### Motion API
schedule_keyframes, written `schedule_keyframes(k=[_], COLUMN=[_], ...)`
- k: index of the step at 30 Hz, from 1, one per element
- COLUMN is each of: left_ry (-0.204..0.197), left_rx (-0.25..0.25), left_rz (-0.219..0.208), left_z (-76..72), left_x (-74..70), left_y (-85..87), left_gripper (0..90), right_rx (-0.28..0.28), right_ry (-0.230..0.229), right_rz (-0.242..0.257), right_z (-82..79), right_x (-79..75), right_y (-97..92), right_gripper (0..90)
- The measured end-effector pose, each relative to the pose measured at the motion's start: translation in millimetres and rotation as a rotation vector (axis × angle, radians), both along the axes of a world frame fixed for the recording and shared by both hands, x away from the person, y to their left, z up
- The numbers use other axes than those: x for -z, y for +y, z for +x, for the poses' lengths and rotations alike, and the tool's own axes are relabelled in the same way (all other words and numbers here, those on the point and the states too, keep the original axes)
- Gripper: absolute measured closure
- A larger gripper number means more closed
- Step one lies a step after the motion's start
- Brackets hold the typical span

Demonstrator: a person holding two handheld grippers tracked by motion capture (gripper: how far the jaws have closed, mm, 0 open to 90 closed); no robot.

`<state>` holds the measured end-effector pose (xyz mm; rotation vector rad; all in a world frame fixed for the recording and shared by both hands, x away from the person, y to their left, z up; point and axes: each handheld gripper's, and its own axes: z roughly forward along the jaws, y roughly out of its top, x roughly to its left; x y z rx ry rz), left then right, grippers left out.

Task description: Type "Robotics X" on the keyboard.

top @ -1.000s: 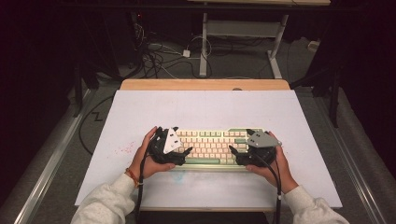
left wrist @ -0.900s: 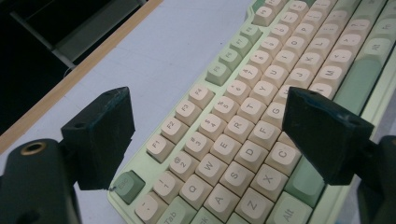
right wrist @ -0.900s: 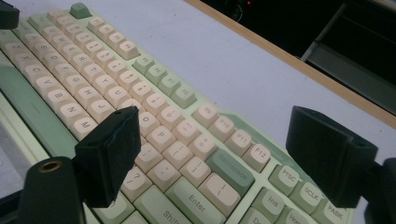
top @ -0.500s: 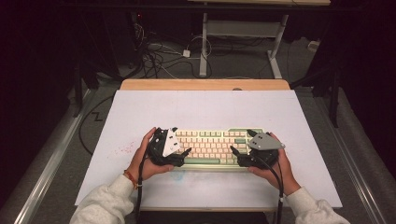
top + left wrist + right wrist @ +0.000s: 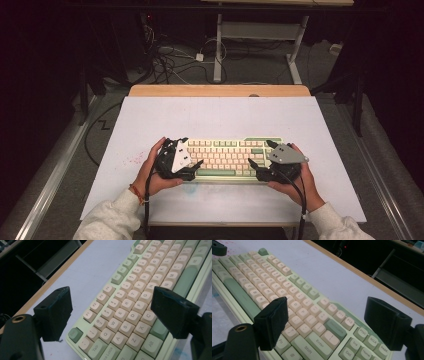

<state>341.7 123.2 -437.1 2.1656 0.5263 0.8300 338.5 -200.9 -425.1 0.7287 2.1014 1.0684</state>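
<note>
- Since the earlier frame, my right gripper (image 5: 259, 154) edged slightly outward along the keyboard (image 5: 226, 157).
- Both grippers gaped wide, left gripper (image 5: 191, 151) included.
- Keyboard lay between them, each end spanned by jaws.

A dim lab or recording workspace: a white-topped table (image 5: 215, 115) with a wooden far edge, tangled cables (image 5: 170, 60) (loose on the floor) and a desk frame (image 5: 260, 35) beyond.

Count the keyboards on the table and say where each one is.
1. The keyboard lies near the front edge of the white table, between the left gripper and the right gripper.
</note>
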Motion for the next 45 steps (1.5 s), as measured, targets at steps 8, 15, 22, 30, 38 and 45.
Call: schedule_keyframes(k=[8, 15, 22, 30, 38, 45], left_ry=[-0.010, -0.011, -0.013, -0.020, -0.015, -0.017], left_rx=[0.003, 0.007, -0.004, -0.018, -0.026, -0.030], left_rz=[0.007, 0.009, 0.021, 0.033, 0.040, 0.045], left_z=[-5.6, -9.3, -13.0, -17.9, -22.0, -25.3], left_x=[-2.2, -2.2, -0.9, 0.0, 1.7, 2.5], left_y=[1.9, 3.7, 7.6, 14.1, 20.9, 24.7], left_gripper=[16.6, 16.6, 16.6, 16.6, 16.6, 16.5], right_rx=[-0.003, 0.007, 0.019, 0.021, 0.032, 0.044], right_ry=[-0.006, -0.004, -0.004, -0.006, -0.012, -0.015], right_rz=[-0.006, -0.014, -0.013, -0.017, -0.014, -0.018], right_z=[-2.5, -5.5, -8.6, -11.6, -14.9, -17.0], right_x=[-0.8, 0.3, 0.2, -0.8, -1.9, -2.2], right_y=[-1.3, -2.7, -7.7, -12.7, -18.4, -22.6], right_gripper=[19.6, 19.7, 19.7, 19.7, 19.7, 19.7])
